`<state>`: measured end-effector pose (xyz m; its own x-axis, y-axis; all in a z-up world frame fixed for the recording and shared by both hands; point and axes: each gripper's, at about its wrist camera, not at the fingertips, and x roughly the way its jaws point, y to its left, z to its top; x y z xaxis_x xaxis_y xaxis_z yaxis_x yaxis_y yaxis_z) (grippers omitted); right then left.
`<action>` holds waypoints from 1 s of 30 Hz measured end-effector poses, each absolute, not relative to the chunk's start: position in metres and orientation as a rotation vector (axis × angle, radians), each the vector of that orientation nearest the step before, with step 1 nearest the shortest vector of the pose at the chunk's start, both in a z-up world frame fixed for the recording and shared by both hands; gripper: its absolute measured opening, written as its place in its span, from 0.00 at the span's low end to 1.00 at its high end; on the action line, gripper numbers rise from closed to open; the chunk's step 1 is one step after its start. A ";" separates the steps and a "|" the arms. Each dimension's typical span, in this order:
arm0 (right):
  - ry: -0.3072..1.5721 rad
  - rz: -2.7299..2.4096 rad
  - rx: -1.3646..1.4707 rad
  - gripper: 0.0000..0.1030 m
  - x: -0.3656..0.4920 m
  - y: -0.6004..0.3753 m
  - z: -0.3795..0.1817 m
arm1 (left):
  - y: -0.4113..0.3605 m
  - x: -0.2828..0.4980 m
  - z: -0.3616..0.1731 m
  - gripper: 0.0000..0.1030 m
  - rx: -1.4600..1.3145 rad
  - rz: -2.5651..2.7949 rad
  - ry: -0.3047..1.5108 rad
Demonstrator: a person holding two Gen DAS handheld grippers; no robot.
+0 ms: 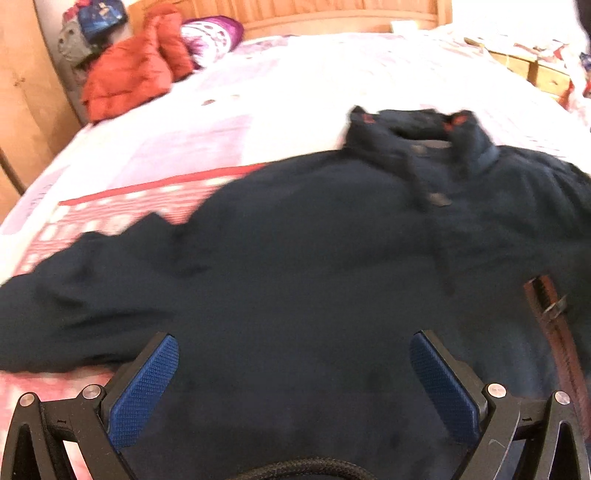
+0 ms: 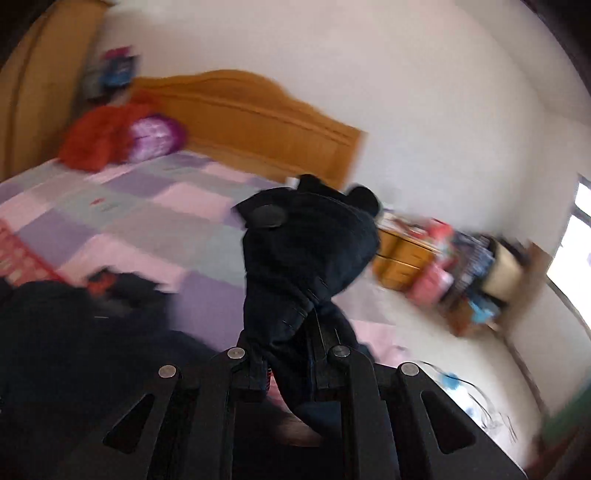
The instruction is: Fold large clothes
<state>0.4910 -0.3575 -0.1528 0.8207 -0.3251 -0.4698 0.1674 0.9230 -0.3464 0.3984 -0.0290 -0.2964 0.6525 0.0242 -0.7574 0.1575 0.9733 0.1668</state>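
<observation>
A dark navy garment (image 1: 314, 251) lies spread across a bed (image 1: 295, 85) with a pink and lilac patchwork cover, its collar end toward the wooden headboard (image 1: 332, 14). A brown belt (image 1: 554, 332) rests on the cloth at its right side.

The left tongs (image 1: 294, 373) hover low over the near part of the garment, blue pads (image 1: 147, 384) spread wide apart with nothing between them. The right tongs (image 2: 291, 354) are pressed together on a bunched fold of the same dark cloth, which stands up in a lump in front of the camera (whether it is a sleeve or a hem cannot be told).

Risks, as a judgement: the right grip holds a thick wad, not a clean edge, so the fold may land lumpy or slip out mid-swing. The belt could drag or get trapped inside the fold. Both views are blurred, which suggests fast movement that could shift the garment.

The right tongs are raised well above the bed and tilted; the left points forward over the cloth.

An orange jacket (image 1: 136, 66) sits by the headboard.
</observation>
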 end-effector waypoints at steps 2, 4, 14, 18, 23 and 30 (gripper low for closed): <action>0.577 -0.188 -0.328 0.16 0.513 -0.300 -0.175 | -0.002 0.393 -0.293 1.00 0.227 -0.060 0.853; 0.612 -0.108 -0.370 0.16 0.530 -0.241 -0.206 | 0.021 0.388 -0.290 1.00 0.222 -0.042 0.852; 0.730 0.053 -0.550 0.16 0.548 -0.072 -0.324 | 0.096 0.381 -0.317 1.00 0.167 0.005 0.902; 0.720 0.049 -0.589 0.16 0.541 -0.059 -0.339 | 0.103 0.383 -0.323 1.00 0.149 0.007 0.908; 0.728 0.110 -0.685 0.21 0.530 -0.058 -0.351 | 0.102 0.384 -0.324 1.00 0.154 -0.006 0.902; 0.820 0.157 -0.658 0.42 0.527 -0.058 -0.349 | 0.096 0.390 -0.320 1.00 0.152 -0.001 0.897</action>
<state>0.5266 -0.0583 -0.3488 0.6833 -0.1157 -0.7209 -0.3744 0.7921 -0.4821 0.3898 0.0964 -0.3198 0.6247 0.0625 -0.7783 0.0649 0.9892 0.1315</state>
